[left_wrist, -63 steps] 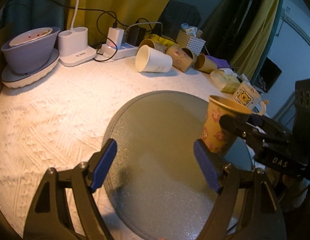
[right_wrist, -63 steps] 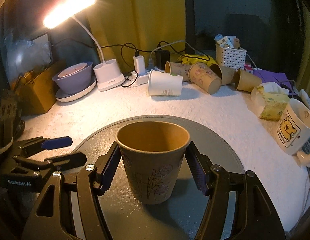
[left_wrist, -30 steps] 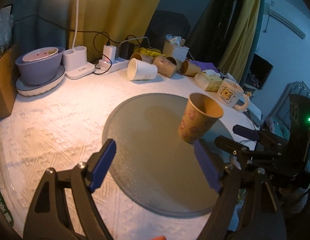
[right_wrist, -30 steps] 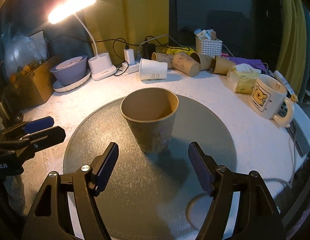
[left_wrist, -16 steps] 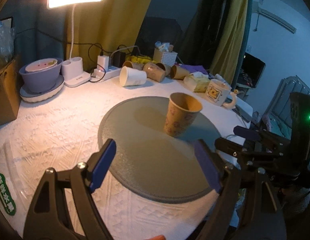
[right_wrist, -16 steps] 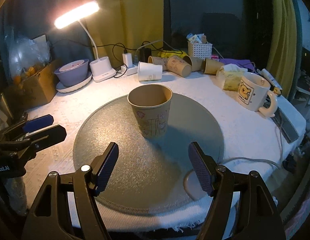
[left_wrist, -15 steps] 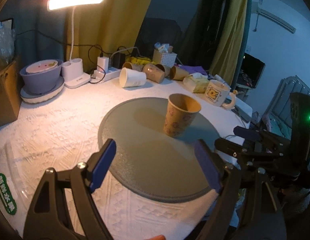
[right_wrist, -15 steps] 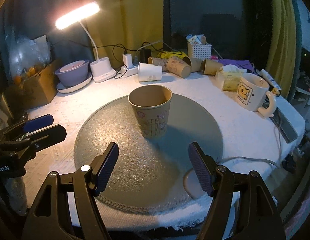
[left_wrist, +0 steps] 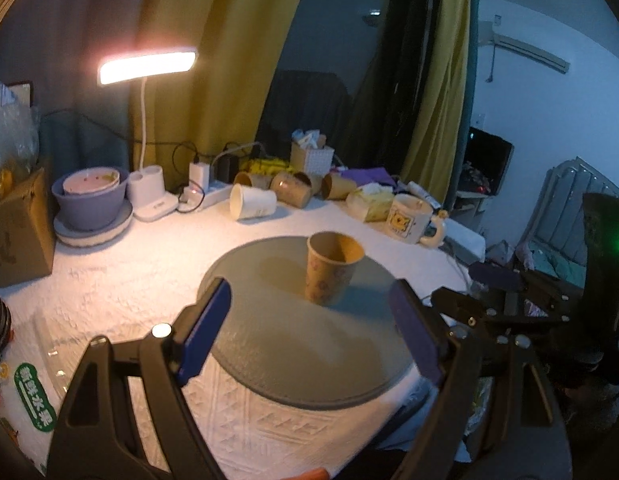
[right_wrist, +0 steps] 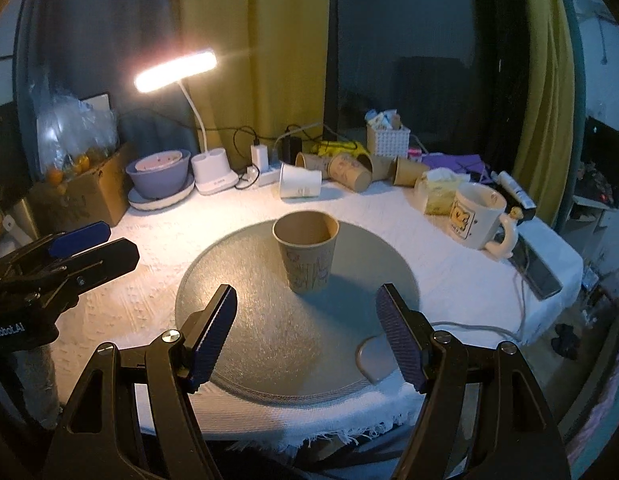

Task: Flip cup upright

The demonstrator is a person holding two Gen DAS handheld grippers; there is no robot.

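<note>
A brown paper cup [left_wrist: 331, 270] [right_wrist: 307, 256] stands upright, mouth up, on the round grey mat [left_wrist: 269, 328] [right_wrist: 277, 320]. My left gripper [left_wrist: 309, 332] is open and empty, pulled back near the table's front edge, well short of the cup. It also shows at the left of the right wrist view [right_wrist: 75, 250]. My right gripper [right_wrist: 307, 334] is open and empty, held back over the mat's near edge with the cup ahead between its fingers. It shows at the right of the left wrist view [left_wrist: 489, 284].
Several paper cups [right_wrist: 345, 172] lie on their sides at the back, by a power strip [right_wrist: 261, 172] and a lit desk lamp [right_wrist: 175, 70]. A purple bowl [right_wrist: 159, 168] and cardboard box [right_wrist: 81, 192] stand at left. A bear mug [right_wrist: 475, 216] and tissue pack [right_wrist: 439, 192] stand at right.
Both grippers have drawn back and up from the table, so the cup looks smaller and farther. The cup stays upright on the mat, free of the right gripper that held it two seconds ago.
</note>
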